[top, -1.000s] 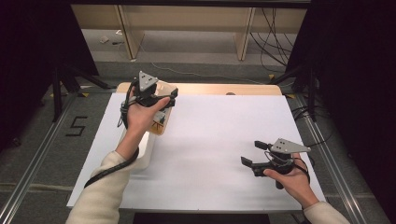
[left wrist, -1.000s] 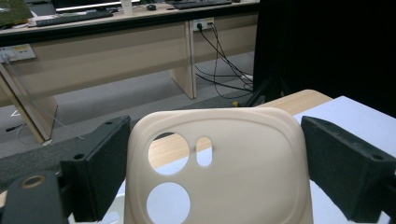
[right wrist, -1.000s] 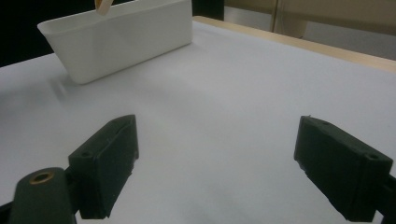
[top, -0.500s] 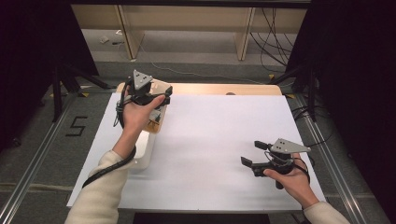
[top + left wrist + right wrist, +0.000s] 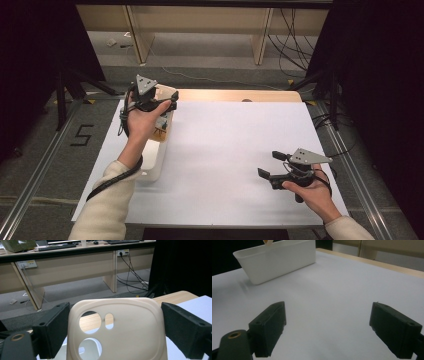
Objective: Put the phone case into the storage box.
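phone case upright between left gripper jaws, camera cutouts low, facing camera.

Phone case above bin, table's left.

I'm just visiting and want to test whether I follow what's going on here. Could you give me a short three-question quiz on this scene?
1. True or false: the left hand-held gripper has a beige phone case between its jaws.
2. What does the right hand-held gripper hold? A) a cup B) nothing C) a pen
3. Fill in: the white ____ stands on the white sheet.

Key: 1 true; 2 B; 3 bin.
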Tool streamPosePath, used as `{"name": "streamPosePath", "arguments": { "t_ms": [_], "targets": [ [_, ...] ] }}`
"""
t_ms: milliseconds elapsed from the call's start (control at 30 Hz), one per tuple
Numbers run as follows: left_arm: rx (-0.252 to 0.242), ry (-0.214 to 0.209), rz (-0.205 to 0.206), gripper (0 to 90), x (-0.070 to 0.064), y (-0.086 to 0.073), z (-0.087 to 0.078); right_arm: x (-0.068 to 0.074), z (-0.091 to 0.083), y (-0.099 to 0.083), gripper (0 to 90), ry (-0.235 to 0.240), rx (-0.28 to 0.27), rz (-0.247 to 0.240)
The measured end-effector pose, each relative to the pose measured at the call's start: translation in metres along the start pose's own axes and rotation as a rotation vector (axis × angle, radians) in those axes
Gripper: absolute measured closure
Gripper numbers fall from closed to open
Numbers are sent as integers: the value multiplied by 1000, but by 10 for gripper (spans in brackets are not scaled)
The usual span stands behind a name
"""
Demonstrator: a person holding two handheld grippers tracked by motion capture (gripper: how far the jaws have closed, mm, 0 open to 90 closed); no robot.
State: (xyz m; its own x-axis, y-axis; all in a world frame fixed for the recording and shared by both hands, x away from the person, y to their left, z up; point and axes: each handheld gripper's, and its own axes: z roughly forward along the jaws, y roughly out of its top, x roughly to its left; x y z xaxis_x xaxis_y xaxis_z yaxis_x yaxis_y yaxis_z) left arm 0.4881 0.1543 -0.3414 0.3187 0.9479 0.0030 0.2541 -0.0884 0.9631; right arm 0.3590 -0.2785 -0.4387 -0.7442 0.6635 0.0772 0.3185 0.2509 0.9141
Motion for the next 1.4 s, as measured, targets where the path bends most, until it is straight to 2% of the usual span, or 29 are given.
{"name": "streamPosePath", "arguments": {
  "t_ms": [667, 1400],
  "targets": [
    [-6, 72, -20, 111, 15, -5, 1, 0, 0, 0, 148, 1, 3, 1],
    [9, 96, -30, 110, 23, -12, 5, 0, 0, 0, 149, 3, 4, 2]
  ]
}}
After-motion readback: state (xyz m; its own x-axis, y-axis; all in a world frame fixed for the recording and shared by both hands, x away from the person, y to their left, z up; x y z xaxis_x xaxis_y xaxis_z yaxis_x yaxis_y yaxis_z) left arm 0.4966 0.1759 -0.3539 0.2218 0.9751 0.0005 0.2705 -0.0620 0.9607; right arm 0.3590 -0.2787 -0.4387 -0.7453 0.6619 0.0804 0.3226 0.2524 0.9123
